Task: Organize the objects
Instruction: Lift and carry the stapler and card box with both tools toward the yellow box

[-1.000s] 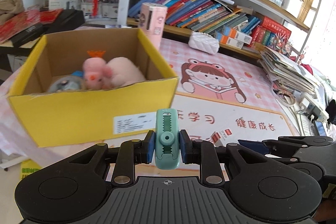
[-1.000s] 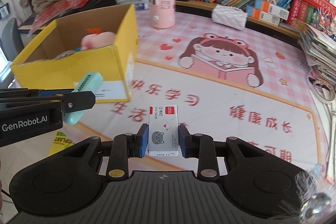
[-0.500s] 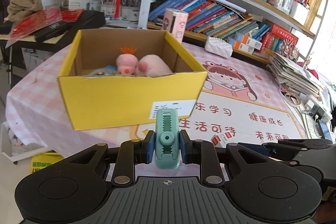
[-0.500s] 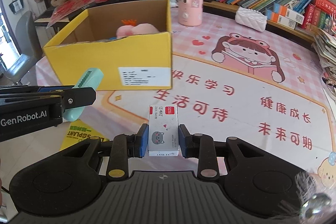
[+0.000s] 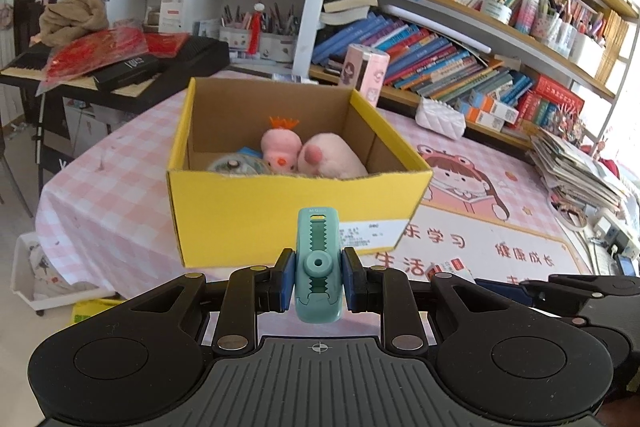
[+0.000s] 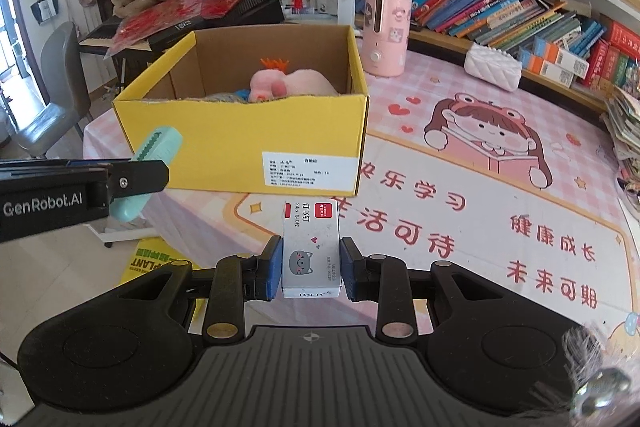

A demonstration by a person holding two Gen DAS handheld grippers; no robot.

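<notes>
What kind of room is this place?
Probably a home study or child's room: long wooden shelves crowded with books, white pen holders, and a pink cartoon-girl tablecloth.

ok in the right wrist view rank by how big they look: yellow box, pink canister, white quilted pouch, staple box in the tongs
1. yellow box, largest by far
2. white quilted pouch and pink canister: they look alike in size, and both sit far back, so no ranking
3. staple box looks about as big as those two only because it is nearest the camera
</notes>
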